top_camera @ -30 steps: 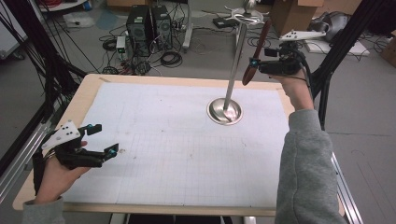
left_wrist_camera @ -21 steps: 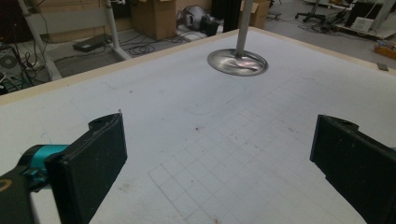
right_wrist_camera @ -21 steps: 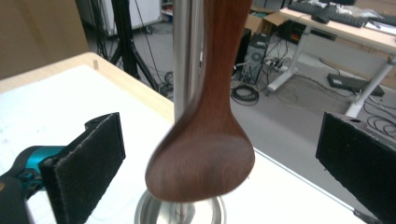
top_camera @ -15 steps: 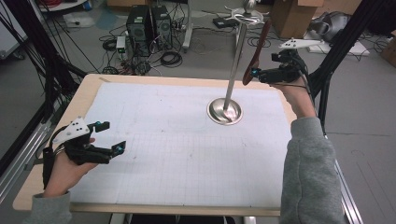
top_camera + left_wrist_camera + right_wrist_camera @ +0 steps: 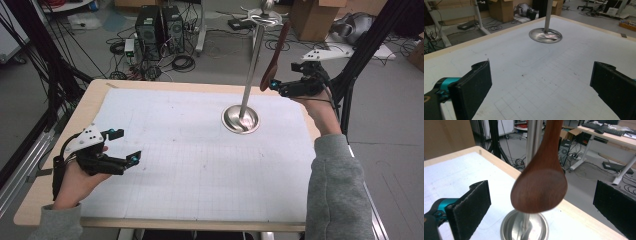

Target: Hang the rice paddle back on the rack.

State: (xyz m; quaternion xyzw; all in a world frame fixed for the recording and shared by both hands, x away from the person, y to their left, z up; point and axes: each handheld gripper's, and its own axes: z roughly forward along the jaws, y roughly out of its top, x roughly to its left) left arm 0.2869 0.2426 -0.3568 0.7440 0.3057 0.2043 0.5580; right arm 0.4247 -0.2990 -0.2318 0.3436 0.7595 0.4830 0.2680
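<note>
Your right gripper [image 5: 278, 86] is up at the far right of the table [image 5: 60, 150], level with the bowl end of the wooden spoon [image 5: 274, 62] that hangs from the top of the metal stand [image 5: 252, 65]. Its jaws have just been opening and now stand wide. In the right gripper view the spoon's bowl [image 5: 541, 185] hangs between the two black pads [image 5: 472, 205], clear of both, so nothing is gripped. The spoon hangs with its bowl lowest and its handle running up toward the hook bar at the top of the pole; whether the handle is fully seated on that bar you cannot tell from here. It hangs just to the right of the pole, well above the white gridded mat [image 5: 200, 165].

The stand's round, shiny base [image 5: 241, 119] sits on the mat on the far right part of the table, directly under the spoon in the right gripper view.

Your left gripper [image 5: 122, 147] is at the near left of the table, low over the mat and pointing right, toward the stand. Its jaws are spread wide too, with nothing between them; in the left gripper view only bare mat lies between the pads [image 5: 475, 85], with the stand's base well apart on the far side.
</note>
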